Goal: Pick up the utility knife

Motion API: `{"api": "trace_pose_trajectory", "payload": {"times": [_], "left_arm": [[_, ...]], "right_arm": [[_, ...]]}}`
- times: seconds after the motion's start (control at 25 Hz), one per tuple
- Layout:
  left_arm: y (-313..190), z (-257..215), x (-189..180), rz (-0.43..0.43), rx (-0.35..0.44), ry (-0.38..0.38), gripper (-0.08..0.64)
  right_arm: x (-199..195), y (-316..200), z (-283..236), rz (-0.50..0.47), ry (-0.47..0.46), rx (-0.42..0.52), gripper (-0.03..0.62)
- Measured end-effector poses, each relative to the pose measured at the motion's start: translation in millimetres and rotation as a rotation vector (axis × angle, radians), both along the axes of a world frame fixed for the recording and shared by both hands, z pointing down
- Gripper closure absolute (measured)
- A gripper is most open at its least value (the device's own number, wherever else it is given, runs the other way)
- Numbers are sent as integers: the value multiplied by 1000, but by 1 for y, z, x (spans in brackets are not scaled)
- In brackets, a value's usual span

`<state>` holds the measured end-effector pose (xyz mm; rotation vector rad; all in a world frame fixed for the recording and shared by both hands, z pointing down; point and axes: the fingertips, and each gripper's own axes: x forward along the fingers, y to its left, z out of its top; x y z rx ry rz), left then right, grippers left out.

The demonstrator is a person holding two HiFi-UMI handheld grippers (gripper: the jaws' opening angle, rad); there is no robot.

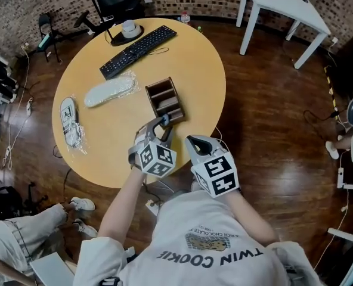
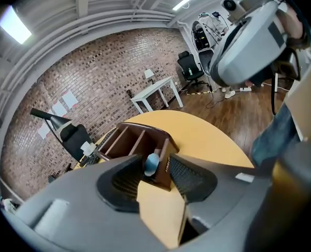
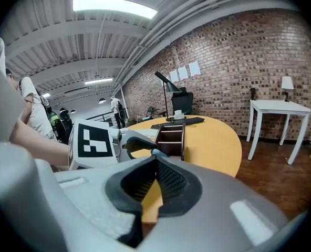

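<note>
A brown wooden organizer (image 1: 164, 97) with open compartments stands near the front of the round yellow table (image 1: 105, 154). The utility knife (image 2: 151, 163) stands upright in its nearest compartment, only its light-blue end showing. My left gripper (image 1: 164, 123) is at that near end, and in the left gripper view (image 2: 156, 168) its jaws stand wide on either side of the blue end, pads apart from it. My right gripper (image 1: 191, 139) hovers just right of it over the table edge. In the right gripper view (image 3: 156, 164) its fingertips meet with nothing between them.
A black keyboard (image 1: 138, 50) and a lamp base (image 1: 129, 30) lie at the table's far side. Two plastic-wrapped shoes (image 1: 109, 91) (image 1: 71, 122) lie to the left. A white table (image 1: 284, 5) stands at back right, and another person's legs (image 1: 21, 231) are at bottom left.
</note>
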<state>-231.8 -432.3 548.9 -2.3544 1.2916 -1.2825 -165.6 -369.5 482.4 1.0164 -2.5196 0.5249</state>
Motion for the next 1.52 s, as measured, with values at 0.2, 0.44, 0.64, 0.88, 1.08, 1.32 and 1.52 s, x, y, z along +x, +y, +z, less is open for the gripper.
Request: {"api": "trace_pose_trajectory", "payload": {"times": [0.2, 0.44, 0.64, 0.88, 1.08, 1.32, 1.52], "left_arm": [[-15, 1, -3, 10, 22, -23, 452], [-12, 1, -3, 43, 19, -7, 474], [-12, -12, -1, 91, -5, 14, 486], [-6, -23, 4, 124, -4, 30, 488], [2, -39, 8, 126, -5, 80, 488], [17, -63, 14, 66, 38, 136, 487], [33, -84, 17, -9, 76, 216, 488]], "right_arm": [[7, -8, -1, 20, -19, -13, 592], [11, -7, 4, 31, -29, -48, 592], [15, -8, -1, 36, -25, -38, 592], [10, -2, 0, 21, -28, -36, 592], [17, 5, -2, 30, -41, -40, 592], [25, 19, -10, 8, -50, -25, 592], [30, 37, -13, -29, -44, -7, 592]]}}
